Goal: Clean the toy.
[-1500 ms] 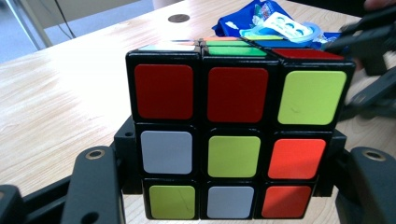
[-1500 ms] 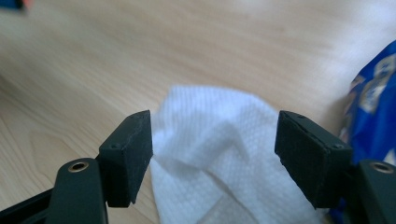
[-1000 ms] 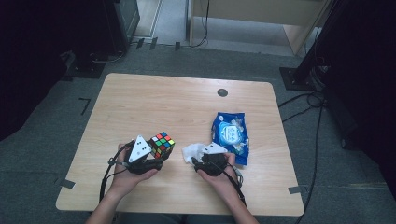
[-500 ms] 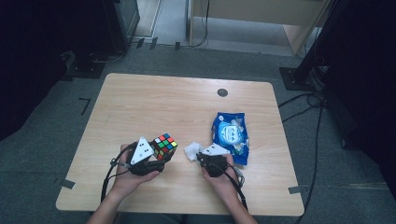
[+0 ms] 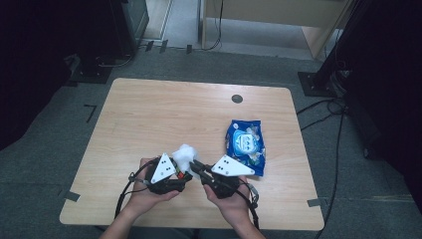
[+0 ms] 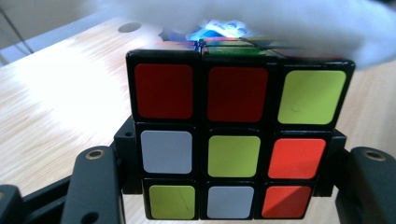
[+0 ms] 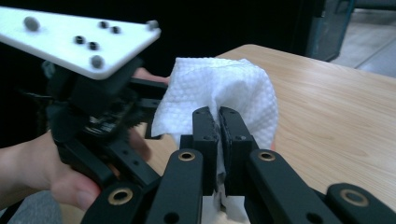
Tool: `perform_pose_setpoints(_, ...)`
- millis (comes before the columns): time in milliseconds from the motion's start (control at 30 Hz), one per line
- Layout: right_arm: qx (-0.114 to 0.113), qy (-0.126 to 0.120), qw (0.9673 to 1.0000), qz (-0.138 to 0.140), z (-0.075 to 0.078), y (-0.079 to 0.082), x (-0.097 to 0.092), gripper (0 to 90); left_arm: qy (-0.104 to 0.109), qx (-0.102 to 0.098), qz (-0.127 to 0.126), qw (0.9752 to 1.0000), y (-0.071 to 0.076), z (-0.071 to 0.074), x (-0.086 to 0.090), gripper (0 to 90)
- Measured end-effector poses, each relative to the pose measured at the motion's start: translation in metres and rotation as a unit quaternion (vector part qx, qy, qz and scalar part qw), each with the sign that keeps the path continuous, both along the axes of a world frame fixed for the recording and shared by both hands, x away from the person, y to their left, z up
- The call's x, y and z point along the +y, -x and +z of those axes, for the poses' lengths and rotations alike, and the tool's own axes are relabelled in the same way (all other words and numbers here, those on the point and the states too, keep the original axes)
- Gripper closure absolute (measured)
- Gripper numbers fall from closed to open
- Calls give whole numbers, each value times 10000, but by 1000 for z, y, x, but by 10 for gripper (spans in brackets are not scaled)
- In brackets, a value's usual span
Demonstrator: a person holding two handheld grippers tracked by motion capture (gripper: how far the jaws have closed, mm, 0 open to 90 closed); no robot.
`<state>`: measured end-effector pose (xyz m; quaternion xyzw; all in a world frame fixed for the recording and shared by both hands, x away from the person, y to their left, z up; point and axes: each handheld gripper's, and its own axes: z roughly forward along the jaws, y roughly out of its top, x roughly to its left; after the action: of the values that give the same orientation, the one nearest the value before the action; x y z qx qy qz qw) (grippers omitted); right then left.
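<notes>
High view: near the front edge of the light wooden worktop point(image 5: 149, 114), the left tongs point(image 5: 183, 175) and right tongs point(image 5: 195, 165) meet, a crumpled white paper tissue point(image 5: 183, 154) bunched above them. A blue plastic snack packet point(image 5: 245, 144) lies just right of the right tongs.

Left gripper view: the left tongs are clamped on a multicoloured plastic puzzle cube point(image 6: 233, 140), held off the worktop, blurred white tissue over its top.

Right gripper view: the right tongs point(image 7: 218, 122) have just clenched, pinching the tissue point(image 7: 219, 88) beside the left hand point(image 7: 42, 172).
</notes>
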<state>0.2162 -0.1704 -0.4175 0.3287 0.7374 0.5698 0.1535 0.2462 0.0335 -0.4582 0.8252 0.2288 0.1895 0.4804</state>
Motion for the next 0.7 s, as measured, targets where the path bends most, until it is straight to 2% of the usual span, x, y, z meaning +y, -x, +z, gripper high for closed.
perform_pose_setpoints(67, -76, 84, 9999, 22, 0, 2, 5, 874, -15, -34, -31, 10000, 3, 0, -4, 340)
perform_pose_setpoints(167, -1, 27, 10000, 14, -1, 0, 4, 873, -12, -28, -68, 10000, 4, -1, -4, 340)
perform_pose_setpoints(367, 125, -53, 9995, -272, -5, -9, -5, 869, -43, -175, -149, 9997, 7, 0, -6, 340)
perform_pose_setpoints(400, 186, -54, 9991, -386, -7, -13, -10, 868, -62, -186, -126, 9997, 7, 1, -5, 340)
perform_pose_setpoints(567, 276, 60, 9982, -535, -12, -17, -17, 868, -65, -169, -32, 9998, 4, 3, -1, 340)
perform_pose_setpoints(700, 274, 105, 9983, -512, -10, -15, -16, 868, -12, -132, 106, 9999, 0, 4, 4, 340)
